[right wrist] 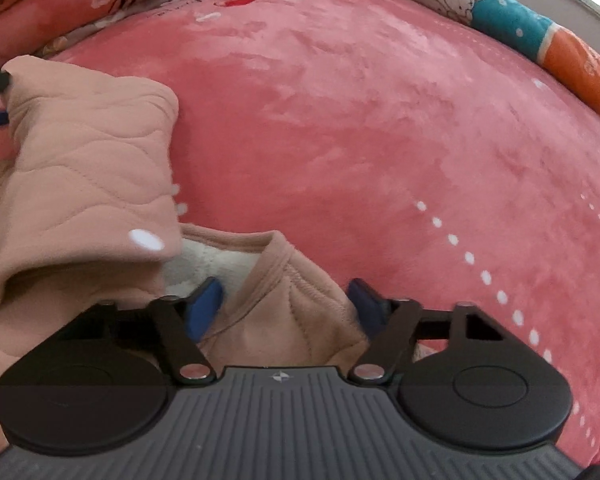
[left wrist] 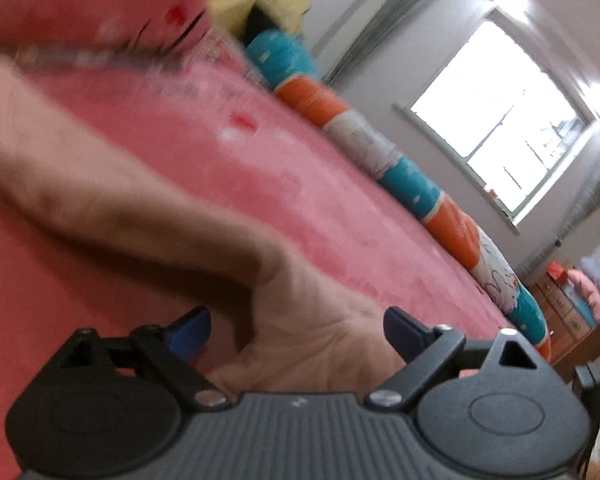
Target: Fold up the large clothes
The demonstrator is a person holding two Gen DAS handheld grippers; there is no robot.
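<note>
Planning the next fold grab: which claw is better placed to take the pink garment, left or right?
Right, probably. The right claw stands open with a fold of the pink quilted garment between its fingers. The left claw is open too, but its blurred view makes contact unclear.

garment (right wrist: 88, 168): peach quilted jacket, white fleece lining, crumpled
place: collar fold between the right fingers (right wrist: 206, 304), bulk left of them
</note>
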